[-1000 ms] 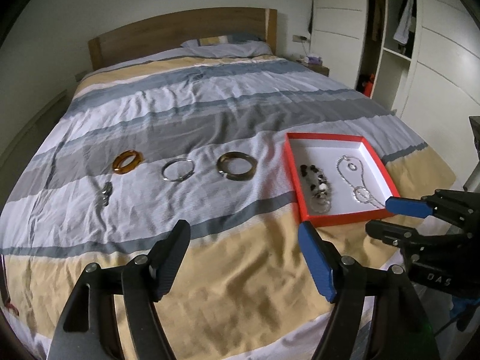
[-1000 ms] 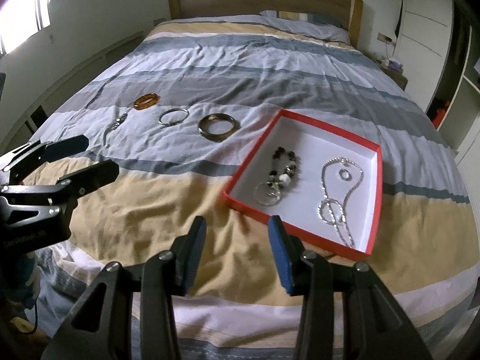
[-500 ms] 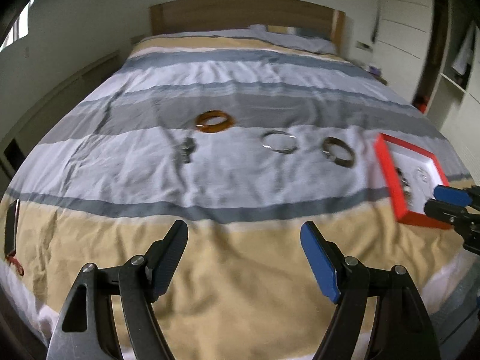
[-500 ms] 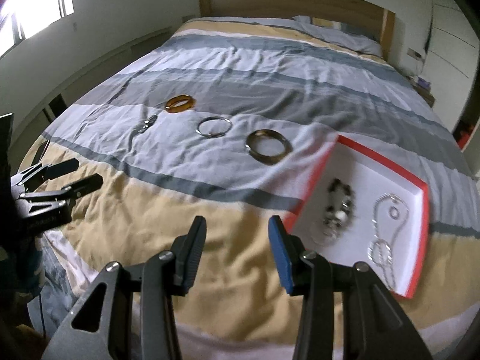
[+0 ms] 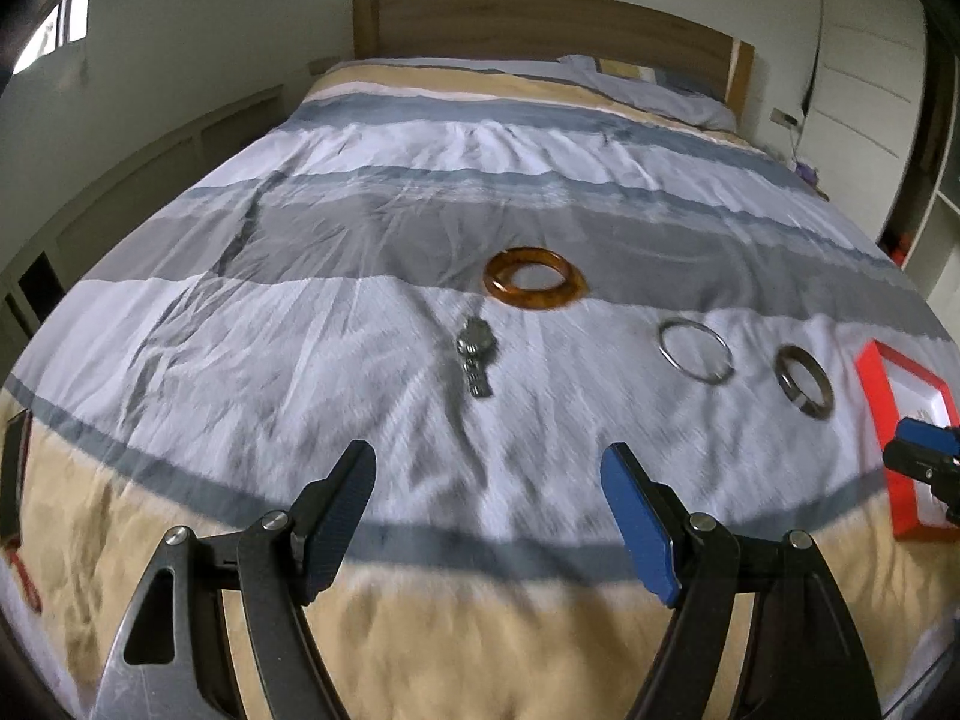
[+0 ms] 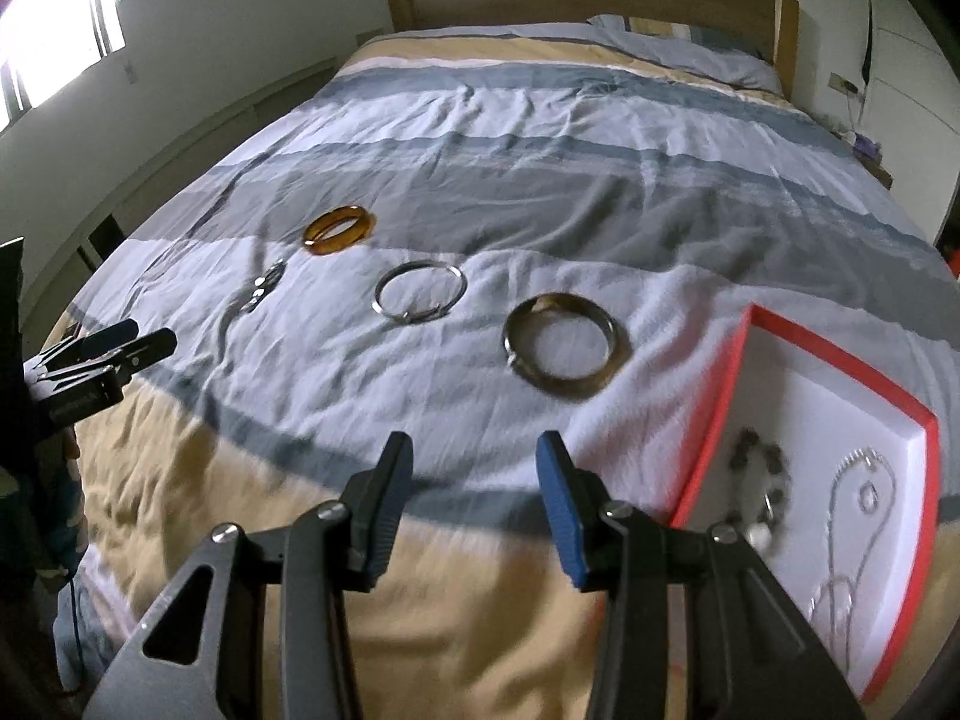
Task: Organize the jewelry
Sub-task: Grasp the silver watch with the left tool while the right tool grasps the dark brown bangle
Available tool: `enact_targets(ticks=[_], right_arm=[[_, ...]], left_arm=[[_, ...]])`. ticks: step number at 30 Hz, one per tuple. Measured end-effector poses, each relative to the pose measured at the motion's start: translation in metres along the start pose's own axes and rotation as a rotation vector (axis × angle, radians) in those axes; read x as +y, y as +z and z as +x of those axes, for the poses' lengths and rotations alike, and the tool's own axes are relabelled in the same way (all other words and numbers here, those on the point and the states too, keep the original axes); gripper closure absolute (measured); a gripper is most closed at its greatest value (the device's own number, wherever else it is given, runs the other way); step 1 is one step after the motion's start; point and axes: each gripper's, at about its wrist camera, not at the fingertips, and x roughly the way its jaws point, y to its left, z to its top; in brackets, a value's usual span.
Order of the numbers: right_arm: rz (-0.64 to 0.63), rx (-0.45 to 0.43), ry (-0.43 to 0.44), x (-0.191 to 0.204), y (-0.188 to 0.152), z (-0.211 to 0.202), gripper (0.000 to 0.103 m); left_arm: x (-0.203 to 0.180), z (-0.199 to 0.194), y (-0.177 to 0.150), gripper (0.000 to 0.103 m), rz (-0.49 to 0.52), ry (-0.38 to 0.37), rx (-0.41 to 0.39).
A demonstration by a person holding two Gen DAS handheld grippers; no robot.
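On the striped bed lie an amber bangle [image 5: 534,284] [image 6: 339,229], a metal watch [image 5: 477,354] [image 6: 259,290], a thin silver bangle [image 5: 695,350] [image 6: 420,297] and a dark bronze bangle [image 5: 804,381] [image 6: 565,354]. A red-rimmed white tray [image 6: 714,402] [image 5: 877,396] at the right holds a beaded bracelet [image 6: 757,480] and a silver necklace [image 6: 852,534]. My left gripper [image 5: 487,516] is open and empty, pointing at the watch. My right gripper [image 6: 474,498] is open and empty, short of the bronze bangle.
A wooden headboard [image 5: 540,24] and pillow [image 6: 678,42] are at the far end. A wardrobe [image 5: 870,90] stands at the right, a low wall ledge [image 6: 180,138] at the left. The other gripper shows at each view's edge.
Both grippers have swung left and moved closer to the bed. The left view now centres on the watch and amber bangle; the tray has slid to the right edge. Jaws stay open.
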Motion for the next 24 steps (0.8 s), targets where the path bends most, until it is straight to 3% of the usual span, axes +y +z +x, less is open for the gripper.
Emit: enact_targets(ticks=[7, 12, 21, 24], right_arm=[[0.015, 0.03, -0.004, -0.011, 0.03, 0.05, 0.062], [0.056, 0.07, -0.009, -0.021, 0.039, 0.081, 0.063], [0.063, 0.104, -0.007, -0.027, 0.041, 0.112, 0.066], [0.068, 0.105, 0.001, -0.026, 0.04, 0.116, 0.078]], left_arm=[[0.021, 0.051, 0.028, 0.027, -0.068, -0.027, 0.005], [0.023, 0.086, 0.039, 0.032, -0.061, -0.028, 0.033], [0.014, 0.134, 0.044, 0.052, -0.02, -0.015, 0.091], [0.013, 0.14, 0.046, 0.071, -0.014, -0.04, 0.099]])
